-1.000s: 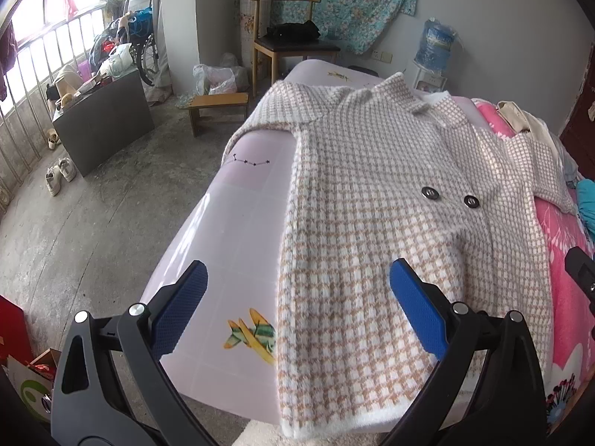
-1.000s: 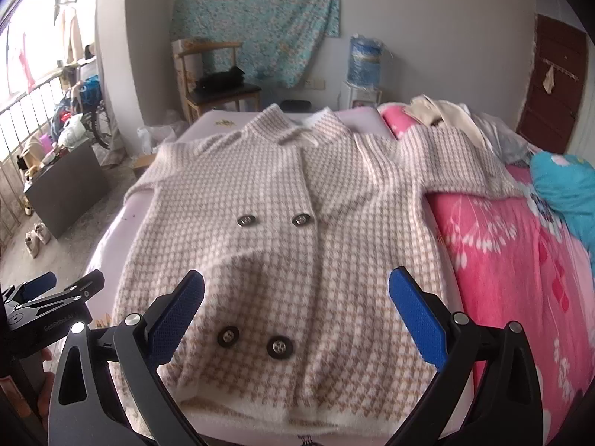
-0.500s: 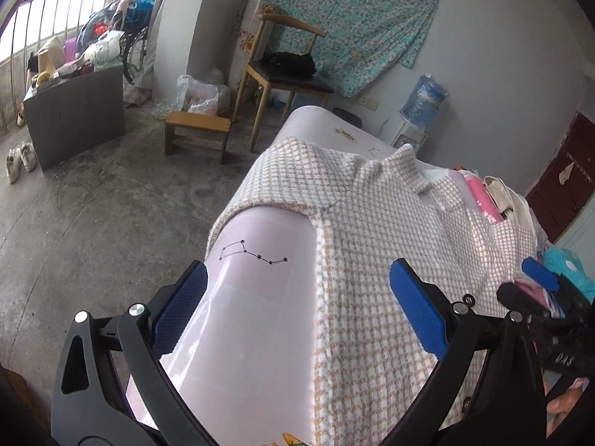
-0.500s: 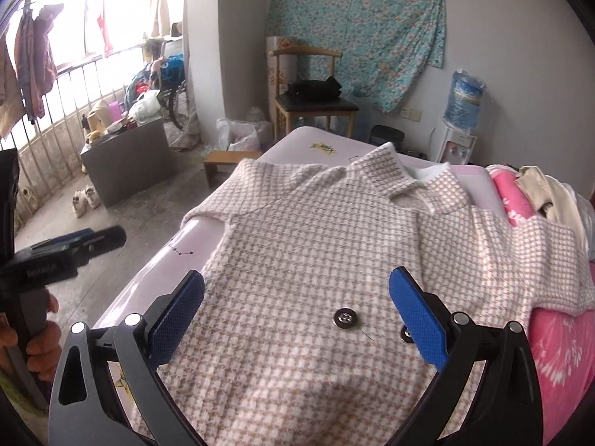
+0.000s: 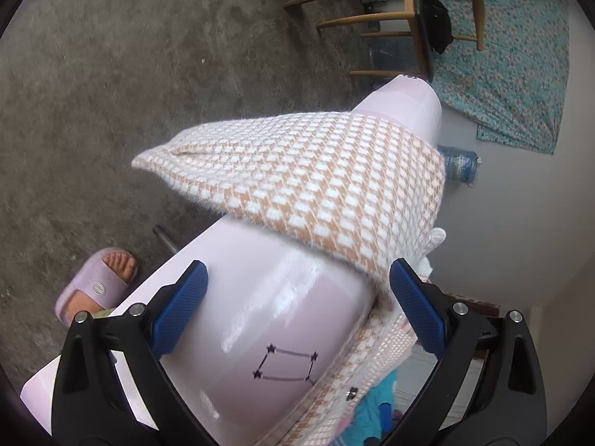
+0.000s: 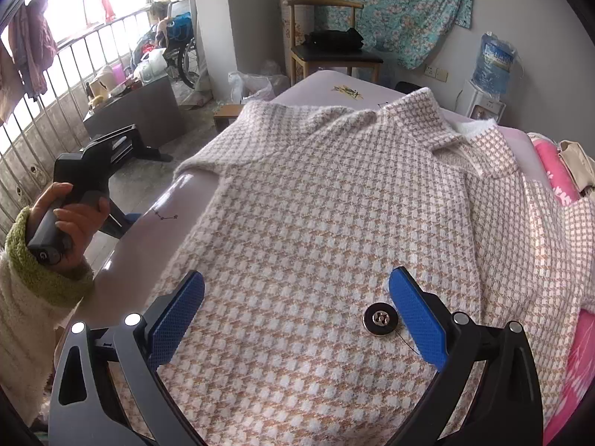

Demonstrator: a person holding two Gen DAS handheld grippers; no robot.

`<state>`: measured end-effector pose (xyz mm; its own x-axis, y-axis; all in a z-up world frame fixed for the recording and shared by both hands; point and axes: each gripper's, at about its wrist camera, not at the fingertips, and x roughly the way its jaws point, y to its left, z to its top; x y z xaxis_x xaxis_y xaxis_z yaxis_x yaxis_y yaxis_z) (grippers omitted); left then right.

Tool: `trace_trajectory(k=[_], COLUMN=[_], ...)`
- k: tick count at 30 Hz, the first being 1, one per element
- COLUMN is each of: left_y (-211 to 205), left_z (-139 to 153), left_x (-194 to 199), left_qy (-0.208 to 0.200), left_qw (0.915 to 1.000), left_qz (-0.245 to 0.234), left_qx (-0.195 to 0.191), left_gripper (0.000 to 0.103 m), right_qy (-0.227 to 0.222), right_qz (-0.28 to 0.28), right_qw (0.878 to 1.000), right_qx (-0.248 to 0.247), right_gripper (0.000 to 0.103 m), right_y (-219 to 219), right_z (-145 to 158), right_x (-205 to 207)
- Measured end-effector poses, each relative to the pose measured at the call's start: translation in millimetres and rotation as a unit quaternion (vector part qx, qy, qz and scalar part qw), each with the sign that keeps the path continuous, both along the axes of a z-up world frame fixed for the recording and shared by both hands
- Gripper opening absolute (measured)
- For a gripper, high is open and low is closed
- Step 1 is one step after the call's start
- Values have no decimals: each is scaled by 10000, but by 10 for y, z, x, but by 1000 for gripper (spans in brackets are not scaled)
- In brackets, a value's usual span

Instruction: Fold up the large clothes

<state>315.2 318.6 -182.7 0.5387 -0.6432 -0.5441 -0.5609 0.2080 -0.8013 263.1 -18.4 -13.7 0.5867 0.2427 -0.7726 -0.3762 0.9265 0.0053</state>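
Beneath the spread right claw (image 6: 297,319), the checked cardigan (image 6: 334,200).

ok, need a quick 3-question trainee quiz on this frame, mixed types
1. True or false: the left tongs are shut on the coat's sleeve.
2. The sleeve hangs over which edge of the bed? A) the side by the floor B) the pink-quilt side
3. Fill in: beside the right tongs, a ___ sits on the coat.

Key: 1 false; 2 A; 3 button.

Checked coat (image 6: 334,223) flat on lilac bed (image 6: 148,230)
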Motion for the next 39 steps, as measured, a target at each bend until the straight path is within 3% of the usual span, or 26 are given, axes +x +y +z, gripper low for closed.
trace_trajectory(k=[6, 12, 16, 18, 20, 23, 25, 27, 28, 29, 32, 33, 35, 36, 37, 39], left_y=[68, 99, 131, 181, 234, 328, 336, 268, 187, 56, -646, -922, -1493, -1771, -2030, -2449], left_z=[-504, -805, -892, -852, -685, -205, 218, 756, 1061, 1389, 2340, 2583, 2926, 3009, 3037, 3000], left_x=[377, 639, 679, 676, 684, 695, 716, 741, 745, 745, 662, 597, 455, 379, 274, 151], left_qy=[248, 693, 993, 1049, 1051, 742, 442, 48, -209, -513, -1602, -1984, -2641, -2885, -3092, -3399], left_qw=[9928, 9887, 9857, 9882, 9924, 9909, 9806, 9603, 9457, 9257, 8397, 8122, 7654, 7477, 7358, 7285], left_qz=[381, 573, 724, 705, 604, 507, 458, 352, 283, 170, -408, -637, -1194, -1496, -1800, -2422], left_qx=[-1113, -1200, -1156, -862, -234, 1003, 1852, 2768, 3232, 3744, 5174, 5450, 5745, 5791, 5750, 5433], left_gripper=[95, 91, 55, 33, 12, 6, 5, 4, 4, 4, 5, 5, 5, 6, 8, 12], right_qy=[145, 206, 252, 286, 313, 262, 228, 163, 127, 101, 36, 2, -51, -64, -72, -96], right_qz=[-212, -307, -356, -392, -462, -585, -644, -686, -718, -763, -969, -1061, -1258, -1360, -1465, -1686], right_qw=[9996, 9992, 9990, 9987, 9983, 9976, 9973, 9972, 9971, 9969, 9952, 9943, 9920, 9906, 9892, 9856], right_qx=[75, 137, 137, 151, 176, 265, 276, 249, 218, 190, 160, 141, 107, 97, 83, 50], right_gripper=[97, 97, 97, 97, 97, 97, 97, 97, 97, 97, 97, 97, 97, 97, 97, 97], right_y=[-112, -132, -139, -149, -177, -243, -291, -338, -369, -405, -550, -610, -741, -816, -892, -1058], right_z=[-72, -122, -153, -167, -172, -143, -119, -87, -73, -60, -6, 16, 51, 65, 75, 95], right_x=[162, 261, 305, 318, 328, 297, 276, 254, 243, 230, 175, 144, 77, 42, 6, -64])
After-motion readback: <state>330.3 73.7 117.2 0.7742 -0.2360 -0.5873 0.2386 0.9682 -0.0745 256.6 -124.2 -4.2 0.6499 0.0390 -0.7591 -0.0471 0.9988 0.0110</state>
